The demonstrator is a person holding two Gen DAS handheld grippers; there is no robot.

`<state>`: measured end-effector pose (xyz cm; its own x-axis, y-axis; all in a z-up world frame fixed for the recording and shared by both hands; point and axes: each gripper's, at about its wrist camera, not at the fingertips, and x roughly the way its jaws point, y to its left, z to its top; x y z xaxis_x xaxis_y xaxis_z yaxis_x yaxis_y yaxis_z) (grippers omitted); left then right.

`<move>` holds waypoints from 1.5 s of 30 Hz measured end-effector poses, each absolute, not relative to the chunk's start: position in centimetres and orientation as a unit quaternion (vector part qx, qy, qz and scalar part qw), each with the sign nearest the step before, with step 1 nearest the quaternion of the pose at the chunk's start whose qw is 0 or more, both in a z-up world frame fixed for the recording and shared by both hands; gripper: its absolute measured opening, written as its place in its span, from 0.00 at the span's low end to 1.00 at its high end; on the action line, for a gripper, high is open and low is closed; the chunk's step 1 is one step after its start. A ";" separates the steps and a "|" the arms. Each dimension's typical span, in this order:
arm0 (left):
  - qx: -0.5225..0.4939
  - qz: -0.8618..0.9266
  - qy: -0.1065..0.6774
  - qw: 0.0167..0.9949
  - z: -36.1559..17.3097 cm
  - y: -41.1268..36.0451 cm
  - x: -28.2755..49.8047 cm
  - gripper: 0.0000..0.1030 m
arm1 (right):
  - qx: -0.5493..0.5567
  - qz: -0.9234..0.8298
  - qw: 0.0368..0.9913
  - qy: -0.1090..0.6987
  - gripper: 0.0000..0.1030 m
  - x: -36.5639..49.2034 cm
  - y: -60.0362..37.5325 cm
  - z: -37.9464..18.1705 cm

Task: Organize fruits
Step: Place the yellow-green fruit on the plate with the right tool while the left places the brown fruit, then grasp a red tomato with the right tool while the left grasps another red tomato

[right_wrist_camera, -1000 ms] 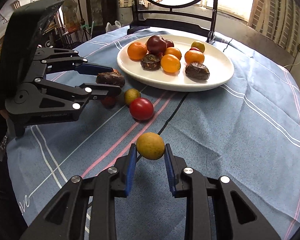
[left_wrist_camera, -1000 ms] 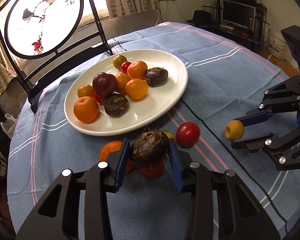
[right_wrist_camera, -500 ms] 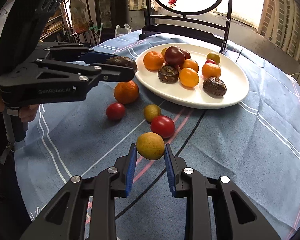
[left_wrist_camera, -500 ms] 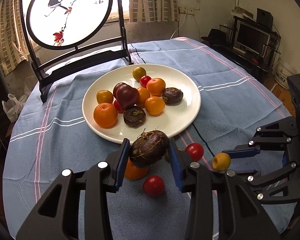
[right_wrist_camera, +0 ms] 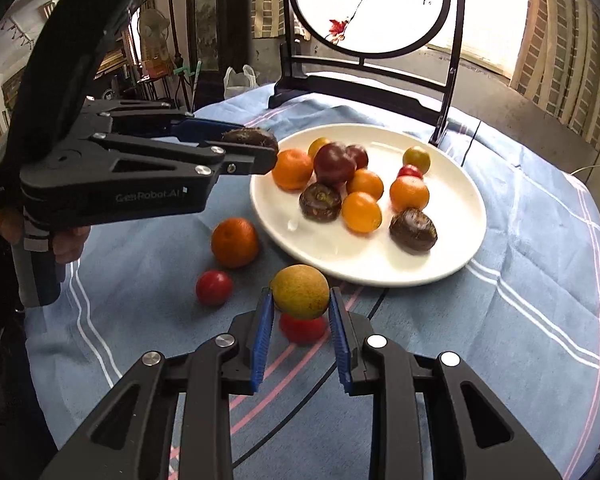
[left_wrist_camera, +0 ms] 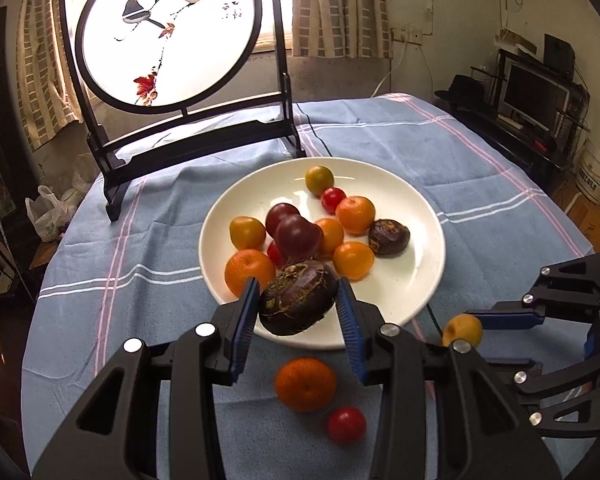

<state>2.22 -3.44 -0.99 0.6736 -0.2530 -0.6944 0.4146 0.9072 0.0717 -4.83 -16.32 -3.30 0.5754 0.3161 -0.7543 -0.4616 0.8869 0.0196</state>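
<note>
**Op:** Fruits first, biggest thing down. The white plate point(left_wrist_camera: 412, 200) on the blue cloth point(left_wrist_camera: 420, 140) already carries about a dozen: oranges, dark plums, two brown mangosteen-like ones, small tomatoes. An orange point(left_wrist_camera: 305, 385) and cherry tomatoes lie loose on the cloth just short of its near rim.

**Obs:** And what are you carrying?

**Op:** My left gripper point(left_wrist_camera: 298, 308) is clamped on a dark mangosteen point(left_wrist_camera: 298, 303); my right gripper point(right_wrist_camera: 300, 308) is pinched on a small yellow-green fruit point(right_wrist_camera: 300, 291).

**Obs:** What changed?

**Op:** A second ago both loads hung low over the cloth among the loose fruit. Now both have come up and in: the mangosteen sits over the plate's near edge, and the yellow fruit is just short of the rim, with a red tomato point(right_wrist_camera: 303, 328) showing below it. I judge both are about to be set down on the plate, leaving the orange and tomatoes to fetch.

**Obs:** Any writing?

**Op:** The left tool's body reads "GenRobot.AI" point(right_wrist_camera: 150, 196). There's smaller print at its rear edge, possibly "Data Acquisition System", but it's too tiny to be sure.
</note>
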 end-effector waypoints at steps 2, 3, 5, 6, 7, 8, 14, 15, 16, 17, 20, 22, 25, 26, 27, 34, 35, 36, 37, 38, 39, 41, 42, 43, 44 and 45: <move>0.105 -0.172 0.358 0.912 -0.4 -3.5 3.4 0.37 | -0.086 0.213 0.890 0.393 0.27 -3.6 -16.5 -2.2; 0.103 -0.165 0.357 0.914 -0.1 -3.5 3.9 0.37 | -0.085 0.209 0.894 0.388 0.27 -3.0 -16.5 -1.8; 0.101 -0.152 0.352 0.918 0.3 -3.6 4.9 0.37 | -0.080 0.203 0.899 0.380 0.27 -1.8 -16.7 -1.1; 0.100 -0.147 0.352 0.919 0.4 -3.7 5.4 0.37 | -0.078 0.198 0.902 0.376 0.27 -1.2 -16.7 -0.8; 0.099 -0.146 0.353 0.919 0.5 -3.8 5.8 0.37 | -0.076 0.195 0.904 0.373 0.27 -0.6 -16.8 -0.5; 0.098 -0.143 0.353 0.920 0.5 -3.8 6.2 0.37 | -0.073 0.192 0.905 0.372 0.27 0.0 -16.9 -0.4; 0.089 -0.131 0.348 0.924 0.5 -2.8 8.0 0.37 | -0.058 0.169 0.914 0.364 0.27 2.9 -17.8 -0.3; 0.090 -0.129 0.350 0.923 0.3 -2.5 8.2 0.37 | -0.056 0.167 0.915 0.364 0.27 3.2 -18.1 -0.5; 0.091 -0.126 0.352 0.923 0.1 -2.4 8.4 0.37 | -0.055 0.164 0.915 0.365 0.27 3.4 -18.3 -0.7; 0.092 -0.123 0.355 0.922 -0.2 -2.2 8.7 0.37 | -0.052 0.162 0.915 0.367 0.27 3.8 -18.6 -0.9; 0.094 -0.119 0.363 0.919 -0.9 -2.4 9.6 0.37 | -0.045 0.154 0.914 0.374 0.27 5.0 -18.9 -1.7; 0.093 -0.120 0.365 0.919 -1.2 -2.8 10.1 0.37 | -0.040 0.152 0.912 0.379 0.27 6.1 -18.8 -2.2; 0.097 -0.121 0.365 0.918 -1.4 -3.5 10.7 0.38 | -0.038 0.149 0.910 0.385 0.27 7.6 -18.4 -2.8; 0.098 -0.122 0.365 0.918 -1.5 -3.7 10.8 0.38 | -0.035 0.150 0.909 0.387 0.27 7.9 -18.3 -2.9; 0.098 -0.123 0.365 0.918 -1.5 -4.0 11.0 0.38 | -0.032 0.149 0.909 0.387 0.27 8.3 -18.2 -3.1; 0.110 -0.114 0.357 0.921 -1.8 -4.7 11.8 0.38 | -0.019 0.150 0.907 0.393 0.27 9.9 -17.9 -3.4; 0.111 -0.112 0.355 0.921 -1.8 -4.8 11.9 0.38 | -0.019 0.147 0.907 0.393 0.28 10.1 -17.9 -3.5; 0.110 -0.112 0.355 0.921 -1.8 -4.8 12.0 0.40 | -0.019 0.139 0.910 0.390 0.30 10.3 -17.9 -3.5; 0.108 -0.110 0.355 0.922 -1.8 -4.8 12.0 0.51 | -0.017 0.138 0.911 0.389 0.46 10.4 -17.9 -3.5; 0.107 -0.102 0.351 0.925 -1.7 -4.8 12.1 0.55 | -0.014 0.137 0.913 0.385 0.49 10.4 -18.0 -3.4; 0.106 -0.101 0.348 0.926 -1.6 -4.7 12.1 0.56 | -0.013 0.130 0.916 0.379 0.49 10.4 -18.1 -3.3; 0.104 -0.105 0.347 0.926 -1.5 -4.6 12.0 0.57 | -0.005 0.132 0.917 0.377 0.49 10.4 -18.4 -3.1; 0.106 -0.106 0.344 0.927 -1.4 -4.6 12.0 0.58 | -0.002 0.132 0.917 0.377 0.49 10.3 -18.6 -3.1; 0.108 -0.107 0.342 0.927 -1.4 -4.6 11.9 0.58 | -0.003 0.133 0.917 0.377 0.49 10.1 -18.7 -3.0; 0.110 -0.108 0.341 0.927 -1.3 -4.7 11.7 0.58 | -0.006 0.133 0.917 0.376 0.49 10.0 -18.7 -3.0; 0.109 -0.108 0.340 0.928 -1.3 -4.6 11.7 0.58 | -0.007 0.133 0.917 0.375 0.49 9.7 -18.8 -2.9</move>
